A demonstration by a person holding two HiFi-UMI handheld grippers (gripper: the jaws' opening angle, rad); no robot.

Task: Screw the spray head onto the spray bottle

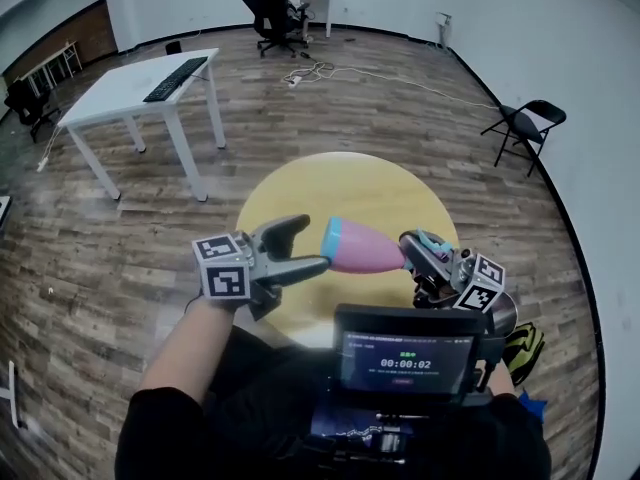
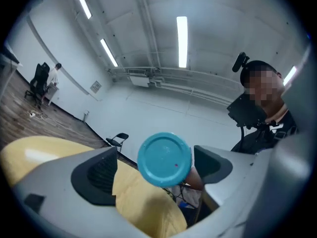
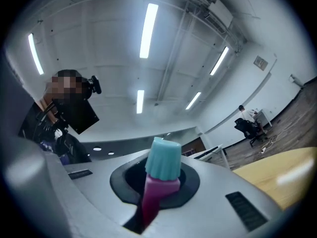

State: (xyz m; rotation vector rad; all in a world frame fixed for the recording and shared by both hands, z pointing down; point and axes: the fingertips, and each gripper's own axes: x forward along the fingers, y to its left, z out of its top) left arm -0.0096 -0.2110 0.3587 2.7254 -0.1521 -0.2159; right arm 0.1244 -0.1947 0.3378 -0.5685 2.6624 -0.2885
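Held level above the round yellow tabletop (image 1: 340, 183), the pink spray bottle (image 1: 362, 248) spans the space between the two grippers. Neither end rests on anything, a hold that judging by the task lets one hand steady the bottle while the other turns.

The right gripper (image 1: 418, 253) carries the load. In the right gripper view its fingers (image 3: 188, 182) are closed on the pink neck, and the ribbed teal spray head (image 3: 163, 160) stands out just past them. The head looks seated on the neck, though how tight the thread is cannot be told.

The left gripper (image 1: 312, 243) points at the other end. Its fingers (image 2: 96, 175) stand wide apart with the bottle's round blue base (image 2: 164, 158) between them. One pad is clear of the base and the other just beside it, and neither presses on it.

The hand-off appears to be done, with only the right side gripping.
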